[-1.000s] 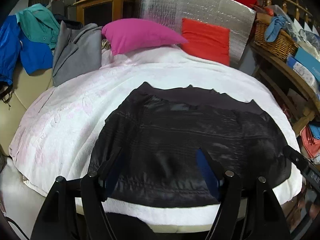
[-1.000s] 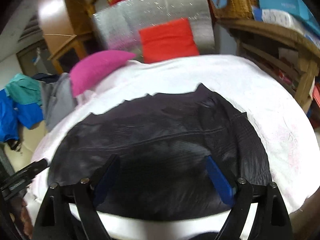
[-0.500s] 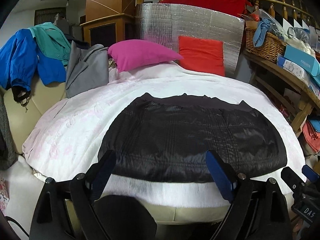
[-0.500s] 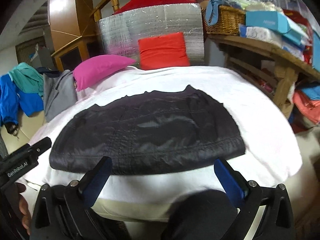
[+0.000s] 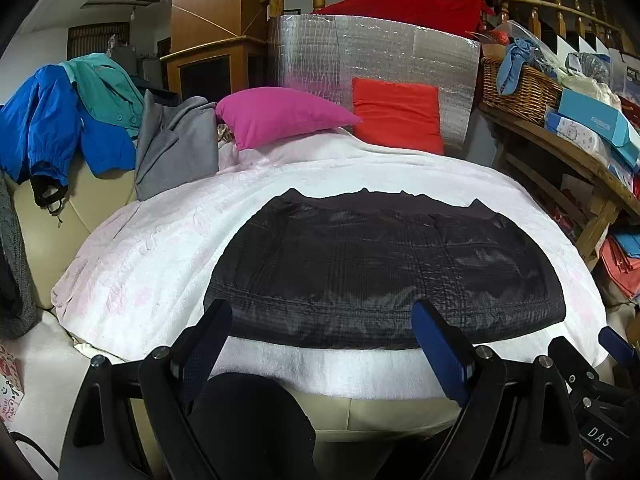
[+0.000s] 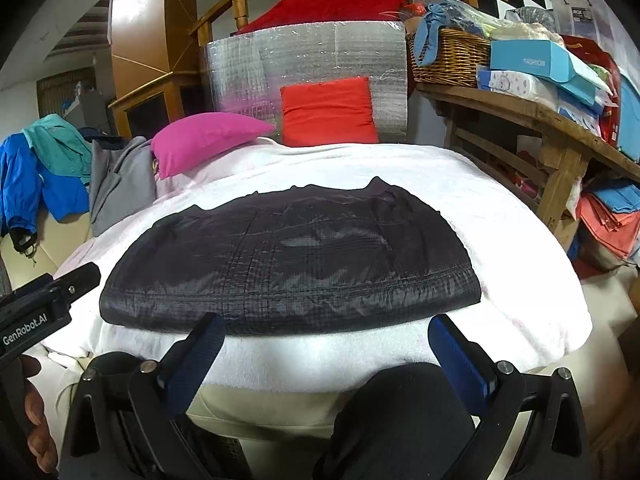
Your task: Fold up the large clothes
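Note:
A black quilted jacket [image 5: 384, 268] lies folded flat on the white blanket [image 5: 160, 256] of the bed, also seen as the jacket [image 6: 288, 264] in the right wrist view. My left gripper [image 5: 322, 316] is open, its blue pads [image 5: 438, 344] hovering just short of the jacket's near edge with nothing between them. Near the bed's front edge my right gripper [image 6: 326, 330] is open too, back from the jacket and holding nothing. The right gripper's tip [image 5: 616, 344] shows at the left view's lower right corner. The left one [image 6: 48, 300] appears at the right view's left edge.
A pink pillow [image 5: 280, 116] and a red pillow [image 5: 396, 114] lie at the bed's head against a silver panel [image 5: 372, 56]. Blue, teal and grey clothes [image 5: 80, 120] hang at the left. A wooden shelf [image 5: 560, 136] with a basket and boxes stands at the right. A dark knee [image 6: 400, 412] is below.
Both grippers have pulled back from over the jacket toward the bed's front edge and opened wider. The jacket has stayed flat where it lay.

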Demonstrator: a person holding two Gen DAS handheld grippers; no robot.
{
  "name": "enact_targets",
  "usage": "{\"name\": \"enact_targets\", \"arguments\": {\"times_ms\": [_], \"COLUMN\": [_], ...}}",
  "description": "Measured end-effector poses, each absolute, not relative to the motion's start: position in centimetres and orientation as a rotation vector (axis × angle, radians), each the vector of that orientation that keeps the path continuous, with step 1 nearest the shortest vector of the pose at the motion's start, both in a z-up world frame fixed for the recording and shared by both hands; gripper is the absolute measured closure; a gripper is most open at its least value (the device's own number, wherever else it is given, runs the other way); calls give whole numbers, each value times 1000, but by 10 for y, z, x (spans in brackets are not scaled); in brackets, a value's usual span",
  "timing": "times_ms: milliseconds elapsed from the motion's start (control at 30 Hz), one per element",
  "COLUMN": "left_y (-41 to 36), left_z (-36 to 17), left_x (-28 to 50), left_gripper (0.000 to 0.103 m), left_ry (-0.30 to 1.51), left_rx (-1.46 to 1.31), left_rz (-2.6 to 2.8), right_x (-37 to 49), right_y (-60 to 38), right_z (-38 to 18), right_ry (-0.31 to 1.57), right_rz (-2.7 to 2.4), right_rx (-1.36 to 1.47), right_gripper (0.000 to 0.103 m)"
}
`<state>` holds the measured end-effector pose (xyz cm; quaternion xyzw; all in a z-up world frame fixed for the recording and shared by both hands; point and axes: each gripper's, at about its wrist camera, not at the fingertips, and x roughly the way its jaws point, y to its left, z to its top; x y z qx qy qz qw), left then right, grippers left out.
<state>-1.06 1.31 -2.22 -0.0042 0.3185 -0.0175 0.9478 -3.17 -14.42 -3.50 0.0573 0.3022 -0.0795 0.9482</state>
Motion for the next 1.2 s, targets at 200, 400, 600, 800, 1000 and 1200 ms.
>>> {"name": "enact_targets", "arguments": {"times_ms": [200, 400, 600, 800, 1000, 1200], "left_y": [11, 12, 9, 9, 6, 6], "left_z": [-22, -23, -20, -18, -19, -22], "left_x": [-15, -16, -22, -23, -23, -23], "left_gripper": [12, 12, 12, 12, 12, 12], "left_ry": [638, 646, 635, 631, 638, 641], "left_rx": [6, 9, 19, 16, 9, 4], "left_rz": [-26, -21, -31, -43, -57, -61], "right_x": [-36, -39, -40, -42, -41, -40], "right_y": [-143, -140, -137, -137, -138, -140], "right_z": [-34, -28, -27, -25, -21, -23], "right_ry": [607, 589, 590, 584, 587, 593], "right_rz": [-171, -184, -179, -186, -193, -208], "right_rx": [101, 80, 66, 66, 49, 52], "right_gripper": [0, 0, 0, 0, 0, 0]}}
